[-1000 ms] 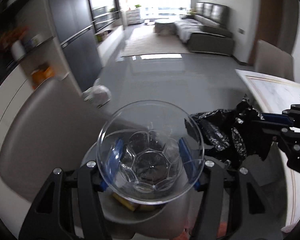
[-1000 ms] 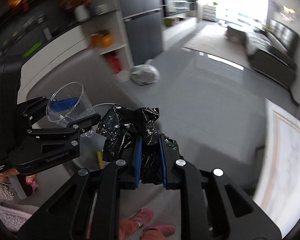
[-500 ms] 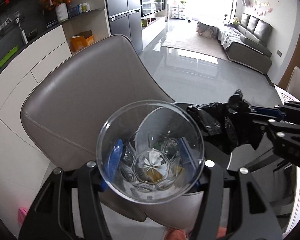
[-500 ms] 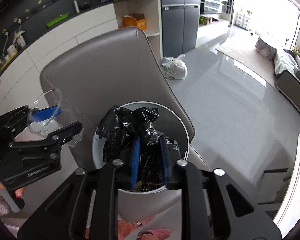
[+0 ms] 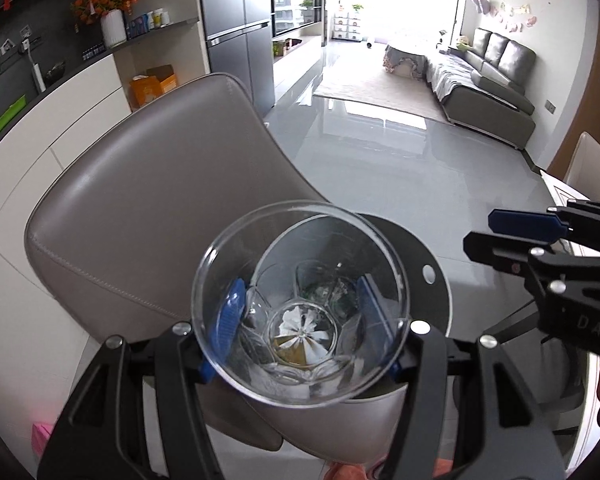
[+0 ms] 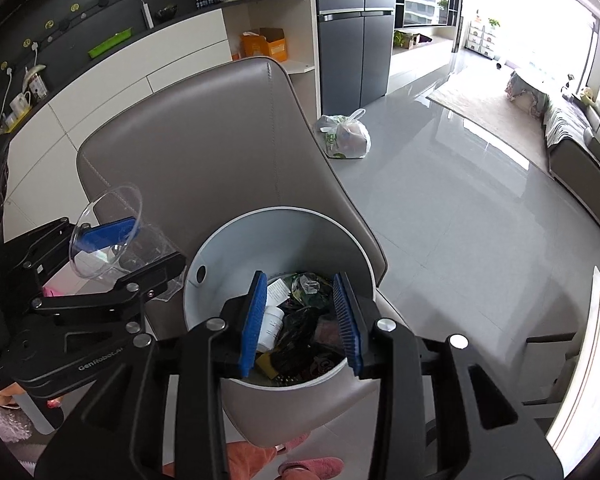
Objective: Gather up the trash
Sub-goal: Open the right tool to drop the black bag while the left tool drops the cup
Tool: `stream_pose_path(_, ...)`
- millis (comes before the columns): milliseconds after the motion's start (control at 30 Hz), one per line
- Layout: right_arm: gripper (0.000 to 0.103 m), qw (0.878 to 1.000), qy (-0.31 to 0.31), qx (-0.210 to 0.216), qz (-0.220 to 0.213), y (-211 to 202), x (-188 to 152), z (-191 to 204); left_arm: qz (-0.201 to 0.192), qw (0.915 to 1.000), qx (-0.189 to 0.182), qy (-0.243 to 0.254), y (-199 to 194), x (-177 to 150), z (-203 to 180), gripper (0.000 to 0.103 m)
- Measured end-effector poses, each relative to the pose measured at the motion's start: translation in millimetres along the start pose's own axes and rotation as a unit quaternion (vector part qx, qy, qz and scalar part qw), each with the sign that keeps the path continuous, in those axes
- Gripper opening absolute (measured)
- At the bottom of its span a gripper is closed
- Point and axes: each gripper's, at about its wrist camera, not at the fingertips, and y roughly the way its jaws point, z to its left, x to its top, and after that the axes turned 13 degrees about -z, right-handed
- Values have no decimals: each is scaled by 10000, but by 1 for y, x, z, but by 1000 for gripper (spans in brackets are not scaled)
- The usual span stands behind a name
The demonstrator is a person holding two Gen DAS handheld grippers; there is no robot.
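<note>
One piece down: my right gripper point(image 6: 300, 320) just let the black bag point(image 6: 300, 330) drop into the bin point(image 6: 276, 220), fingers spread now. My left gripper point(image 5: 300, 320) still clamps the clear plastic cup point(image 5: 300, 308) just over the rim, so that's next.
</note>
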Motion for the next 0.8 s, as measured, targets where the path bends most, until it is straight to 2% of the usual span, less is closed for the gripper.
stream_pose_path(267, 33, 9999, 76, -139, -33, -7, 0, -6, 25, 9997, -33, 254, 7, 2, -11, 62)
stream_pose_path(333, 33, 9998, 106, -166, -51, -9, 0, -7, -9, 9995, -30, 301, 8, 5, -12, 75)
stream_pose_path(367, 33, 9998, 115, -180, -63, -10, 0, -7, -43, 9995, -35, 300, 7, 5, -13, 76)
stream_pose_path(800, 33, 9977, 382, -521, -221, -32, -7, -28, -122, 9972, -359, 647, 8, 16, -30, 80)
